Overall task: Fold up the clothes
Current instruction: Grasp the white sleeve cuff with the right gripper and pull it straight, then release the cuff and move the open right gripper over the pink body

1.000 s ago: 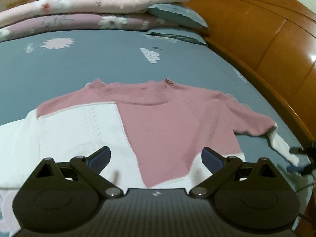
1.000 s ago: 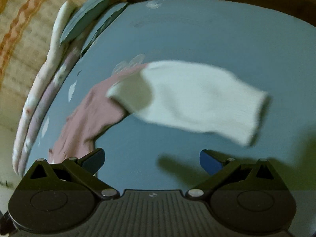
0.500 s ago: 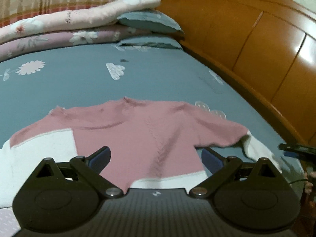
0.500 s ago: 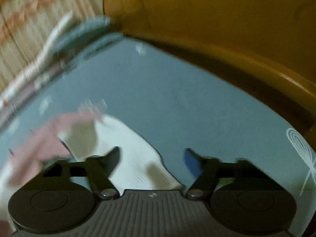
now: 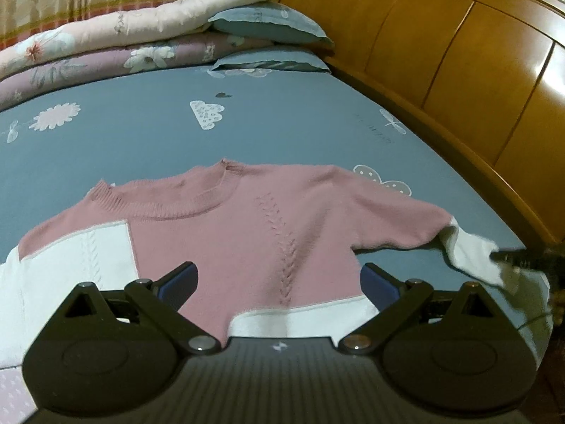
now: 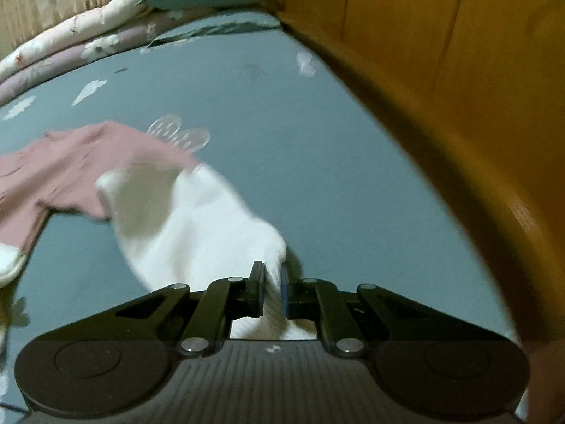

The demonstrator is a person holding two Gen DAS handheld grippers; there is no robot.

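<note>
**Pink and white sweater flat on the bed, one cuff pinched**

Pink knit fills most of the sweater (image 5: pixel 268 226), which lies spread on the blue sheet (image 5: pixel 289 120) with its round collar pointing toward the pillows (image 5: pixel 268 24). White panels sit at its near hem and on the side at the left of the left wrist view. A cable pattern runs down the middle of the chest.

The left gripper (image 5: pixel 279 281) hangs above the lower part of the sweater with its jaws wide apart and nothing between them. Its blue pads (image 5: pixel 178 279) are clear of the fabric.

The right gripper (image 6: pixel 272 291) has closed down narrow on the white cuff (image 6: pixel 212 233) of the sleeve on the headboard side. The cuff fabric passes between the two pads and bunches up behind them, close to the camera. From there the sleeve runs away to the left, turning pink where it joins the body. In the left wrist view the same cuff (image 5: pixel 473 254) shows at the far right with a dark gripper tip on it.

A wooden headboard (image 5: pixel 459 63) curves along the right edge of the bed. Folded floral quilts (image 5: pixel 106 42) are stacked at the far side, beside the pillows. The sheet carries pale flower and cloud prints.
</note>
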